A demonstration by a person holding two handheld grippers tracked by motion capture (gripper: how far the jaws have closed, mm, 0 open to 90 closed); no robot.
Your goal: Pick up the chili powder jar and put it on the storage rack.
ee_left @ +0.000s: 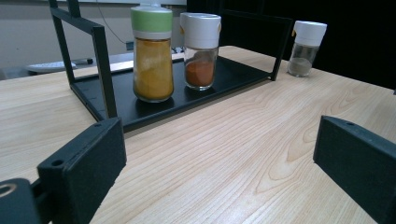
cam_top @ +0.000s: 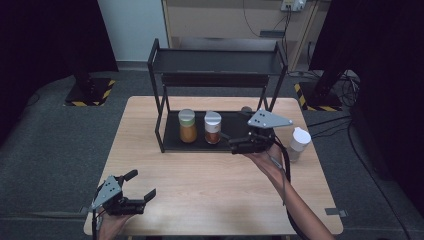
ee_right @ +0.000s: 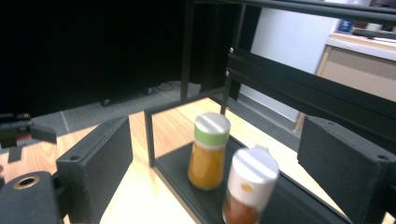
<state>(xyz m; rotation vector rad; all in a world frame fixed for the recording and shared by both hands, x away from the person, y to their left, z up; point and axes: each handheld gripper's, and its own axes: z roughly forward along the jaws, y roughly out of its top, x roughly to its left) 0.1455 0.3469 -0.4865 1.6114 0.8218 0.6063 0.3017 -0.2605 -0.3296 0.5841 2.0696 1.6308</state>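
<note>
A black two-tier rack [cam_top: 159,75] stands at the back of the wooden table [cam_top: 200,175]. On its lower shelf [ee_left: 233,70] a green-lidded jar of yellow spice [cam_top: 187,126] [ee_left: 152,53] [ee_right: 208,154] stands upright beside a white-lidded jar of red spice [cam_top: 212,128] [ee_left: 200,49] [ee_right: 246,189]. A third white-lidded jar [cam_top: 299,143] [ee_left: 306,48] stands on the table to the right of the rack. My right gripper [cam_top: 231,142] [ee_right: 210,163] is open at the shelf's front right, jaws pointing at the two jars, nothing between them. My left gripper [cam_top: 141,184] [ee_left: 219,158] rests open near the front left corner.
The rack's upper shelf [cam_top: 215,62] overhangs the jars, and its posts [ee_right: 149,137] frame the lower shelf. A broad stretch of bare wood lies between the two grippers. Dark floor and black stands surround the table.
</note>
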